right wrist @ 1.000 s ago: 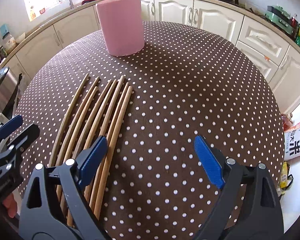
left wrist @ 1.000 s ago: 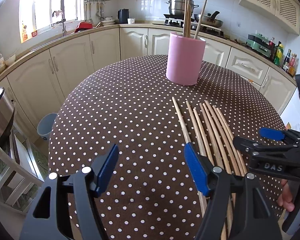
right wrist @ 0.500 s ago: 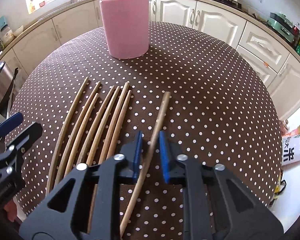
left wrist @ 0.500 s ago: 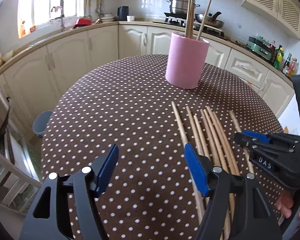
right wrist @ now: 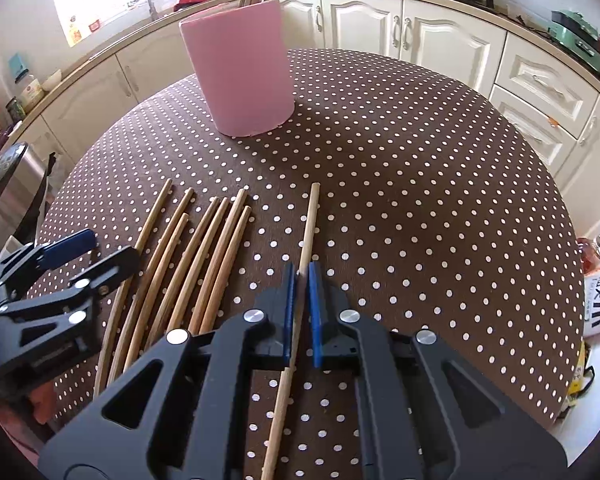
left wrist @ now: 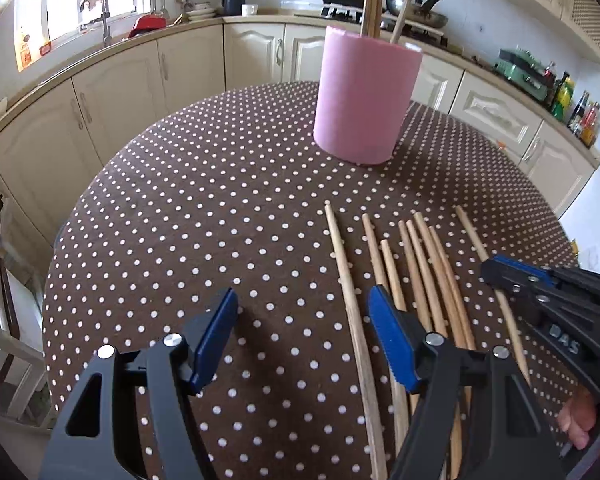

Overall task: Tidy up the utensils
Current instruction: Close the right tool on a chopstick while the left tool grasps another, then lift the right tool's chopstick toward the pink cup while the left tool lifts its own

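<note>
One pink holder (right wrist: 240, 68) at the far side of my counter (right wrist: 420, 184) | seven chopsticks (right wrist: 204, 256) lie loose, near left | right hand-held gripper (right wrist: 299, 280) pinches an eighth chopstick (right wrist: 310, 220) | left hand-held gripper (left wrist: 304, 312) wide, holding nothing.

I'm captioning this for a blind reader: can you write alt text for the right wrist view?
The right gripper is shut on one wooden chopstick lying on a polka-dot table. Seven more chopsticks lie to its left, and a pink holder stands beyond.
</note>
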A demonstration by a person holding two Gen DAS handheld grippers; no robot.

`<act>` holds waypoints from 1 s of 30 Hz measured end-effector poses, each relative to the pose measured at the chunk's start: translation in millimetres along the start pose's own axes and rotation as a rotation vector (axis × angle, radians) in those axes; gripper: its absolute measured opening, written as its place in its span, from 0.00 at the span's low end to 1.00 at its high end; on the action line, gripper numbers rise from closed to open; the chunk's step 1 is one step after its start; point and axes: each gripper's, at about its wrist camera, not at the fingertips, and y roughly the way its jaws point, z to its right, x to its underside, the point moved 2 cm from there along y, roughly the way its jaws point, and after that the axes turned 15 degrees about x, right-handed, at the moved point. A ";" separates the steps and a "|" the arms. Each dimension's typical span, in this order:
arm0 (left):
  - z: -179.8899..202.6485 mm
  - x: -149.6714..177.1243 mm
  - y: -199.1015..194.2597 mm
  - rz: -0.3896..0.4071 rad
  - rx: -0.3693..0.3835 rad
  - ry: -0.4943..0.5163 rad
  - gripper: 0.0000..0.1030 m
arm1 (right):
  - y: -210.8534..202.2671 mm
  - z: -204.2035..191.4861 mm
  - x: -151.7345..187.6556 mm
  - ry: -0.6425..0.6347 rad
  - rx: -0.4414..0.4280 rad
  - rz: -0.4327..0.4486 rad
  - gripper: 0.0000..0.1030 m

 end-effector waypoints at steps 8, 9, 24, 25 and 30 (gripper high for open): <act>7.6 -7.8 11.4 -0.029 -0.072 0.029 0.61 | -0.9 5.0 8.4 0.010 -0.040 0.005 0.07; 8.2 -8.8 10.7 -0.028 -0.059 0.036 0.51 | -0.7 4.9 8.1 0.011 -0.043 0.002 0.07; 5.2 -13.4 -16.7 0.069 0.034 0.017 0.06 | -23.0 18.9 -3.0 0.025 -0.084 0.064 0.07; 7.0 -13.4 -20.0 0.080 0.040 0.023 0.06 | -27.1 20.3 -4.6 0.027 -0.083 0.078 0.07; 15.2 -18.2 -35.0 0.131 0.071 0.047 0.06 | -34.2 19.4 -7.1 -0.009 -0.048 0.100 0.07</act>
